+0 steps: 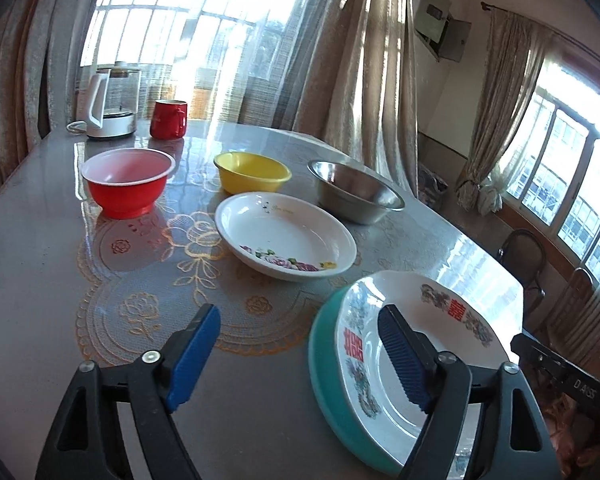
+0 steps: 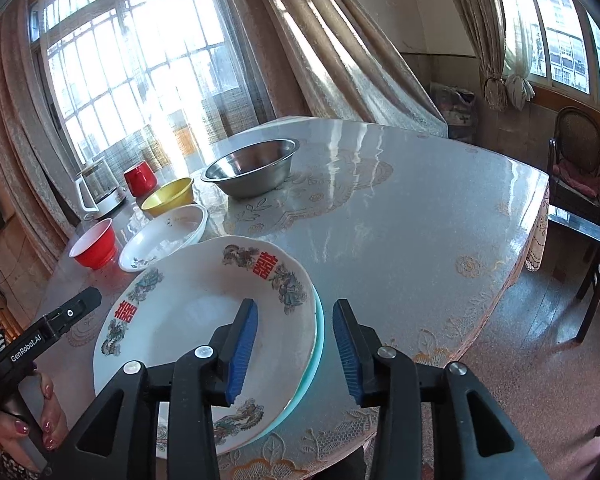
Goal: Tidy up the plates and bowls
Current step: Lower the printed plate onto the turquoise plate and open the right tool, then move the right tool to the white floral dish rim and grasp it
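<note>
Table (image 1: 40, 280) with a glossy lace-patterned cover fills both wrist views, set before two curtained windows. On it sit three plates and three bowls. Nearest the edge, one white plate with red characters and dragon motifs (image 2: 188, 320) lies stacked on one teal plate (image 1: 328, 396), of which only the rim shows. Well apart toward the middle lies one white floral plate (image 1: 286, 236). Behind it, in a loose row, stand one steel bowl (image 1: 354, 192), one yellow bowl (image 1: 252, 172) and one red bowl (image 1: 126, 182), none touching. At the far end are one kettle (image 1: 108, 104) and one red mug (image 1: 168, 119).

Left gripper (image 1: 300, 354) has its jaws spread wide and holds nothing; one pad hovers over the dragon plate, the other over bare table. Right gripper (image 2: 296, 350) is partly open, straddling the stacked plates' near rim; its pads seem just clear of the rim, though the angle makes contact hard to judge. One hand (image 2: 48, 416) grips the left gripper's handle.
</note>
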